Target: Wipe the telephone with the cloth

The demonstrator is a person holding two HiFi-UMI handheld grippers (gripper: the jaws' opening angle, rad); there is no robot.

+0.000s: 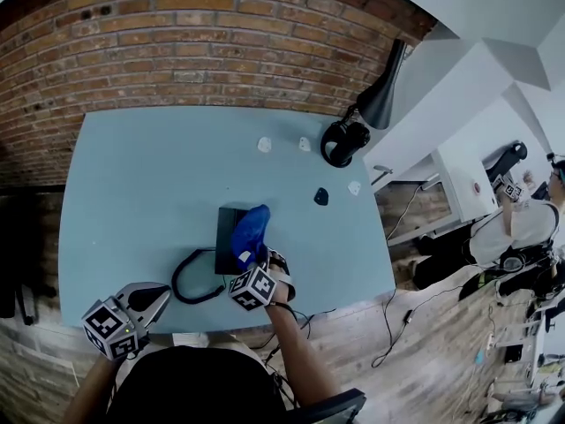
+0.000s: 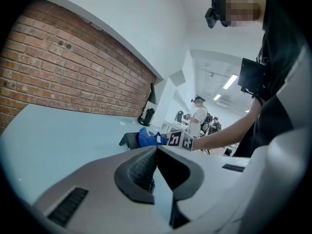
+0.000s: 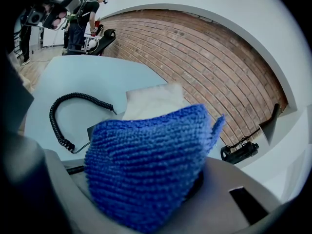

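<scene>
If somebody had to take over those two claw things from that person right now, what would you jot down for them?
Left claw: shut and empty, low at the near edge of the table, away from the job.
Right claw: shut on the blue cloth, which sits over the right side of the black telephone.
The telephone lies mid-table, and its coiled cord loops toward the person.
Done: the cloth is in the claw and at the telephone. How much has been wiped cannot be told.
Left: rub the cloth across the telephone.
</scene>
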